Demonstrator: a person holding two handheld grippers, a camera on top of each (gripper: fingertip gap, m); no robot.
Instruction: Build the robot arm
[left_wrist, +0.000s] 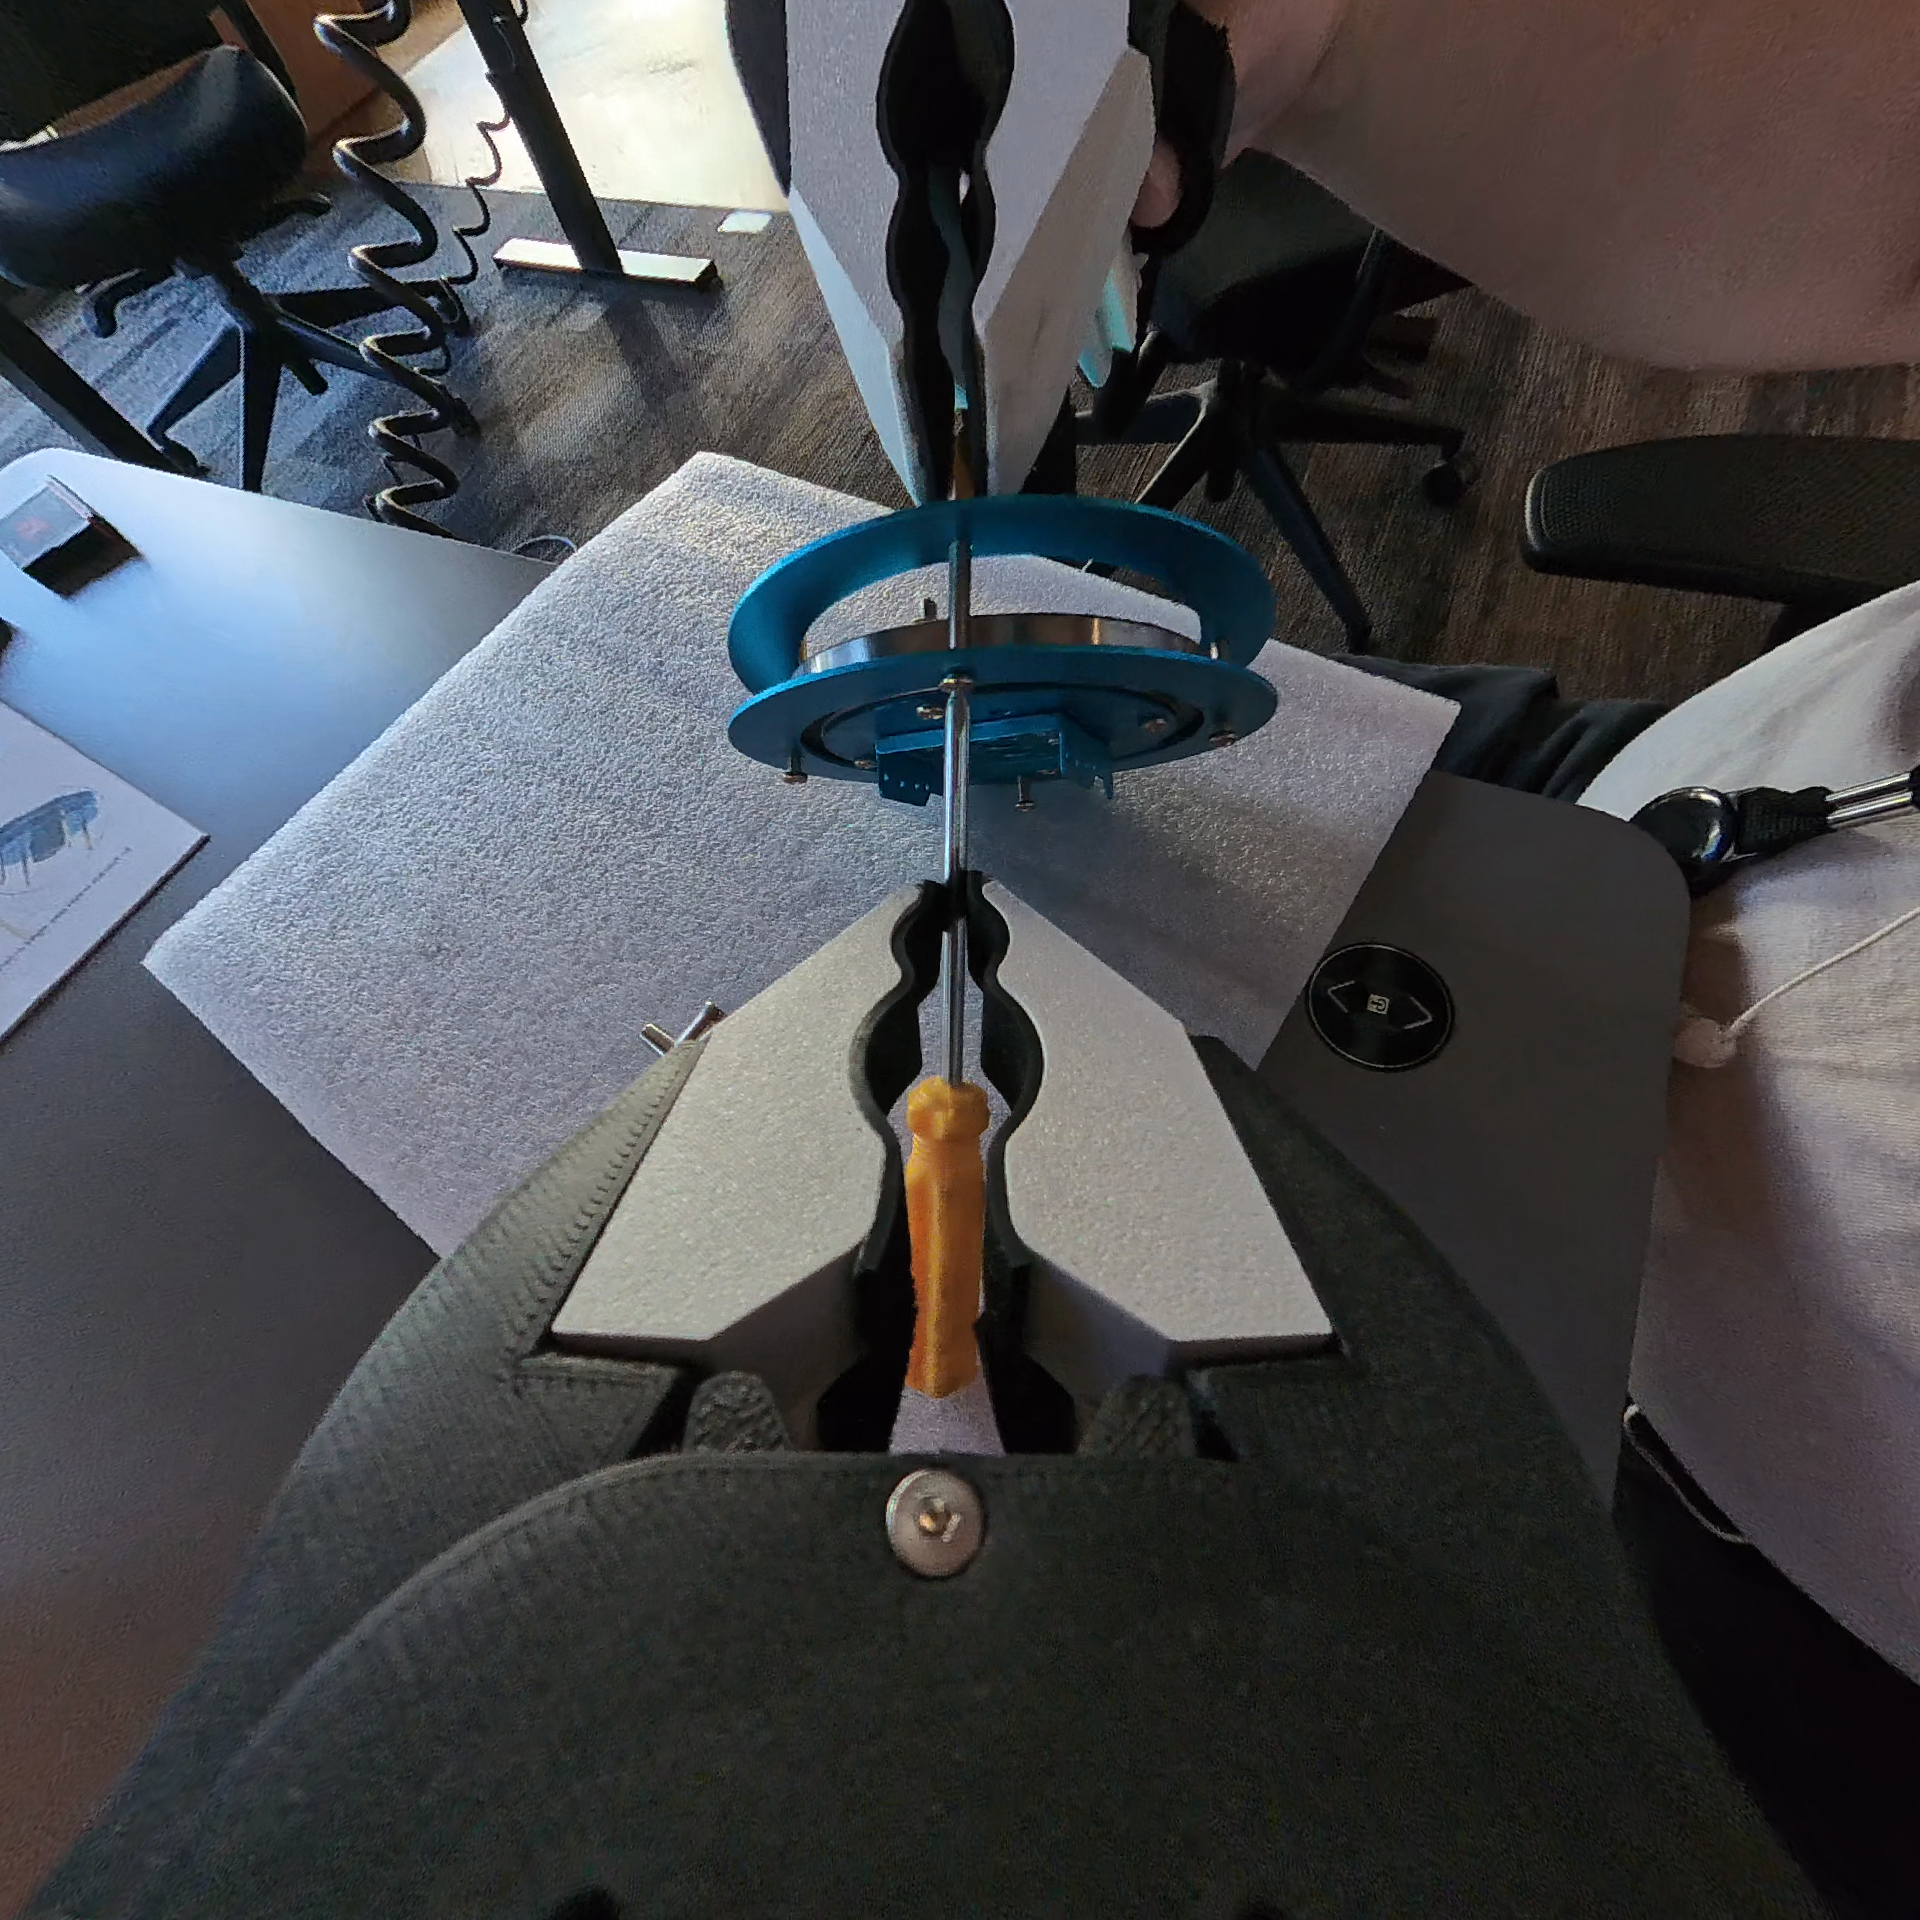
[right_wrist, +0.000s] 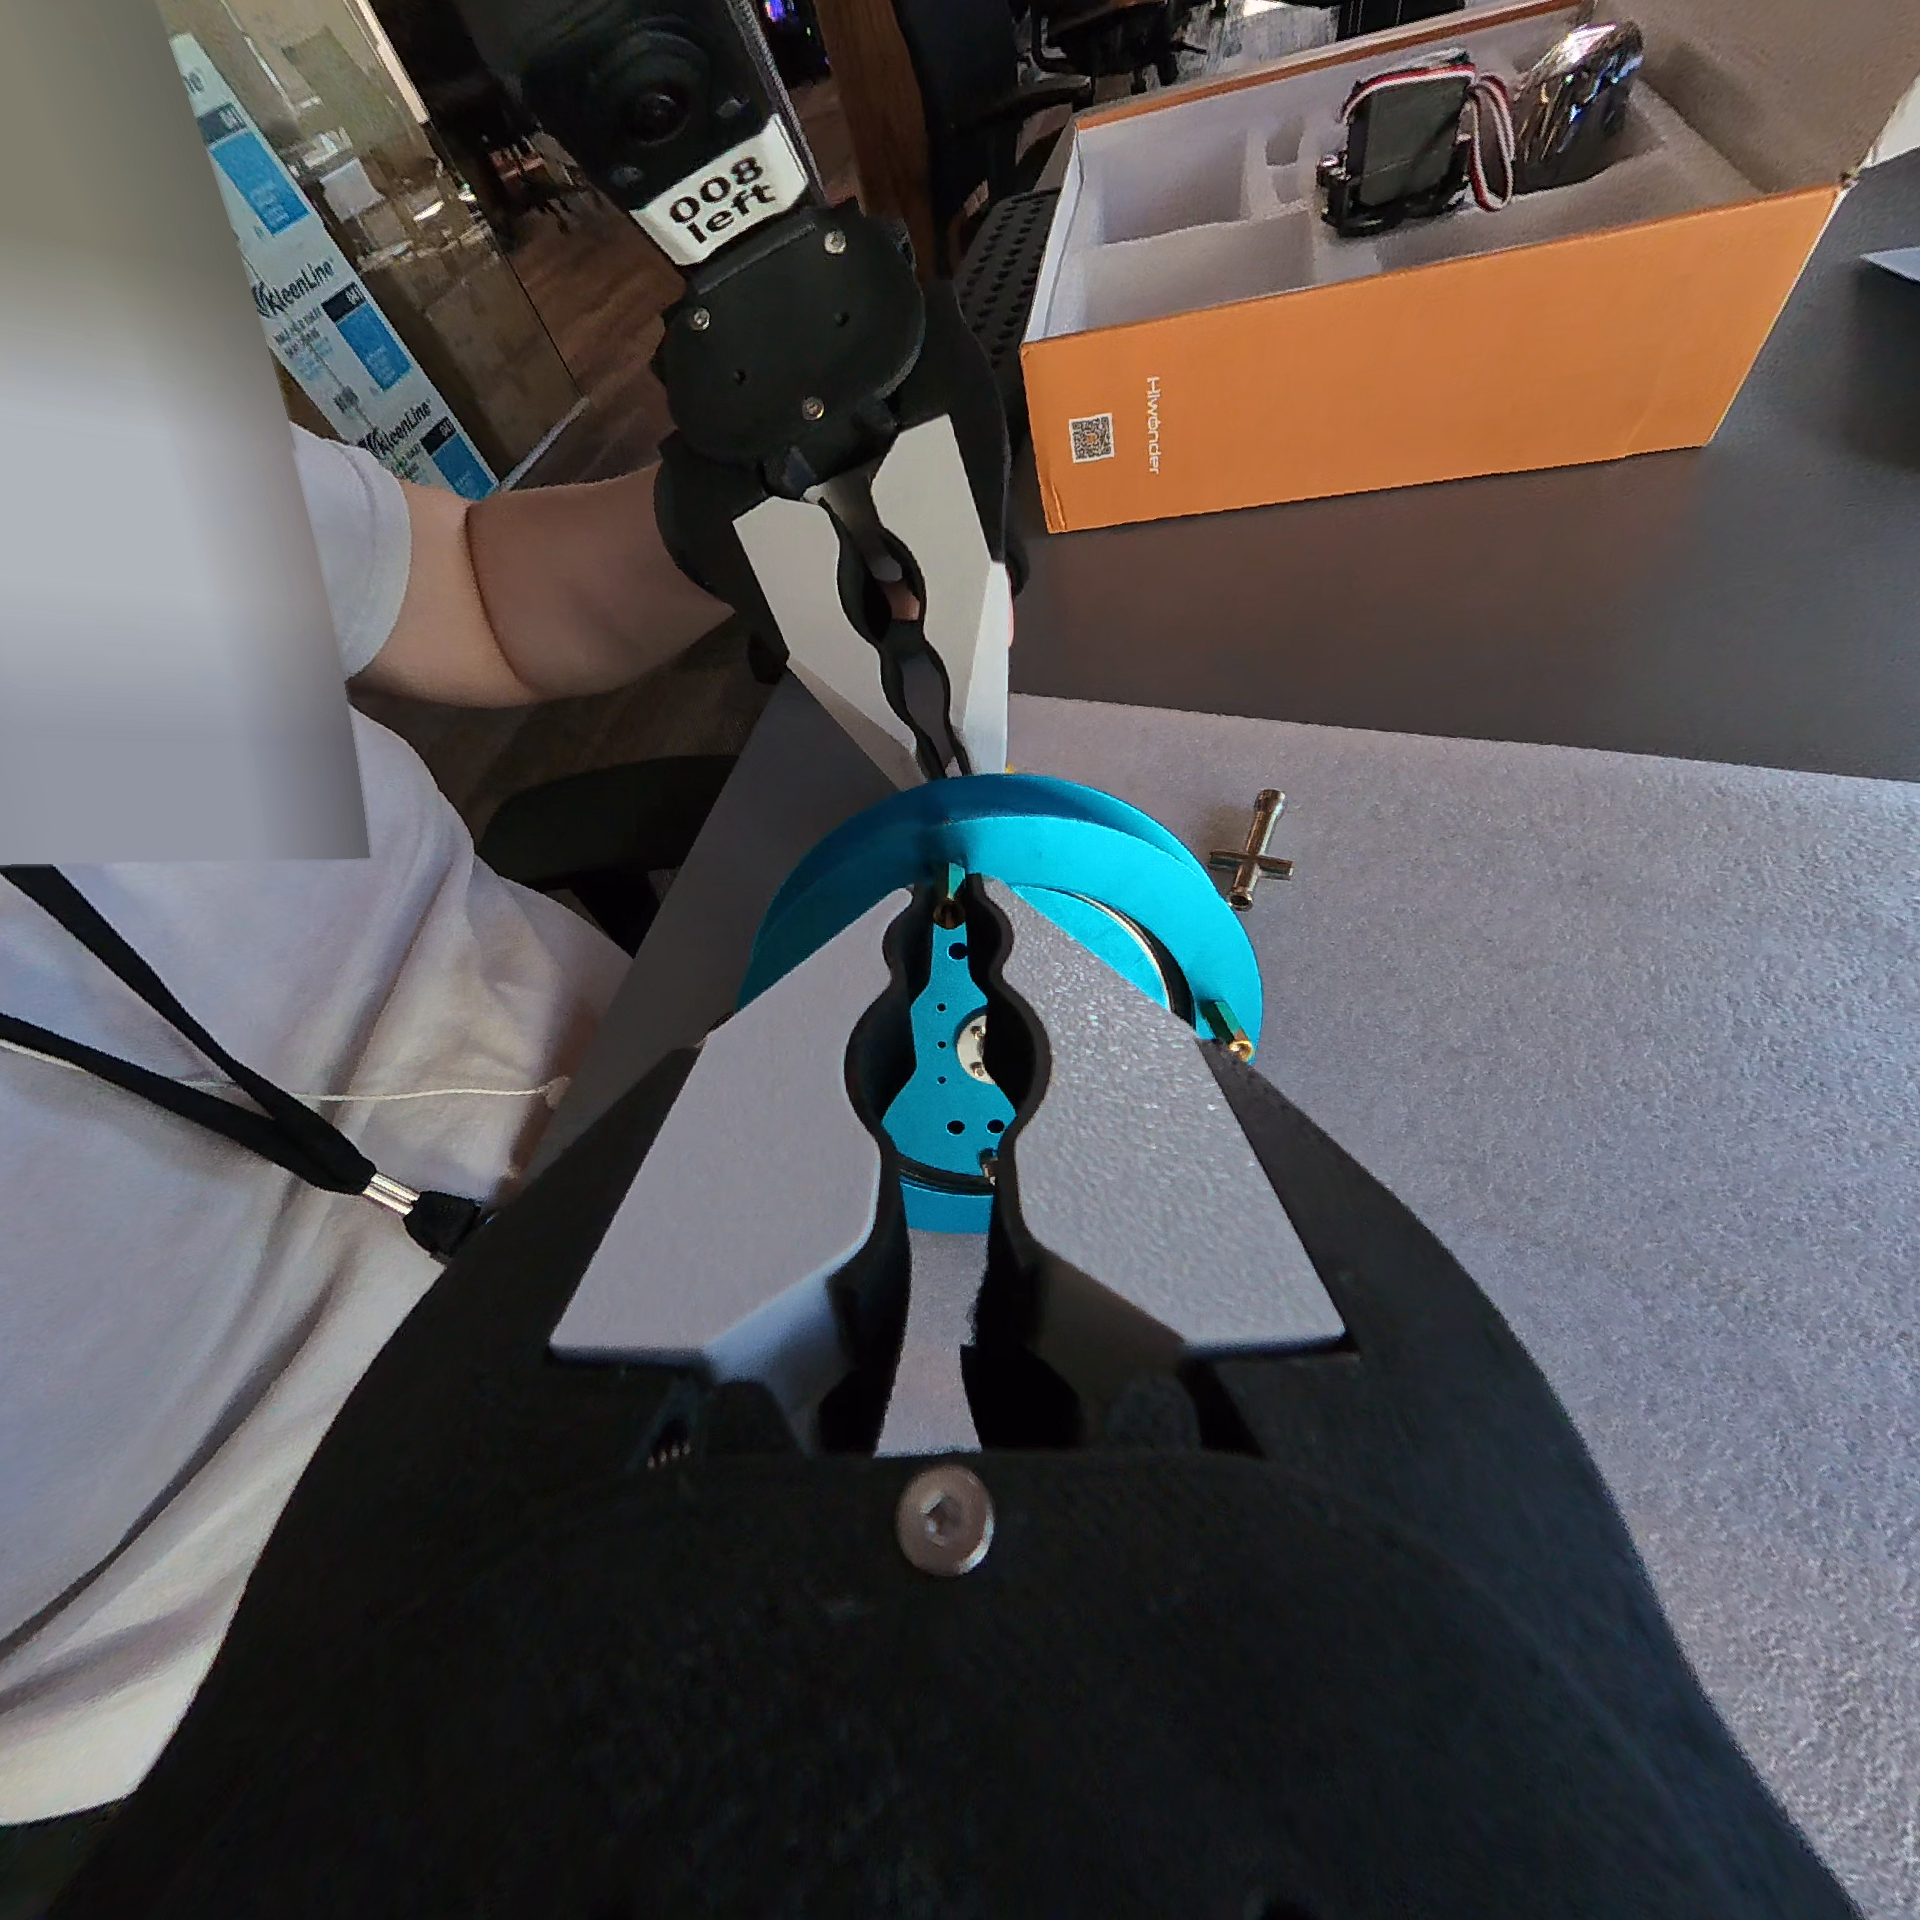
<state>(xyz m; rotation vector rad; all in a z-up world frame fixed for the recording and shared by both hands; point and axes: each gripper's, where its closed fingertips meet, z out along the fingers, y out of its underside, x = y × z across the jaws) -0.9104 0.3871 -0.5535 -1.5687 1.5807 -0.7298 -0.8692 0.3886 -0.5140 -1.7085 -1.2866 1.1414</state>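
A blue round metal assembly (left_wrist: 1003, 665), two rings joined by posts around a silver disc, hangs just above a grey foam mat (left_wrist: 499, 831) at the centre of the left wrist view. The right gripper (right_wrist: 961, 904) is clamped on the rim of its upper ring; in the left wrist view it (left_wrist: 951, 457) comes down from the top centre of the frame. The left gripper (left_wrist: 956, 904) is closed on a screwdriver (left_wrist: 940, 1236) with an orange handle, whose thin shaft reaches up to a screw on the lower ring. The mat lies on a dark table (right_wrist: 1455, 623). In the right wrist view a small cross-shaped wrench (right_wrist: 1252, 857) lies on the mat right of the assembly, and an open orange box (right_wrist: 1403, 364) with parts stands at upper right. A person in a white shirt (right_wrist: 156, 1195) fills the left side.
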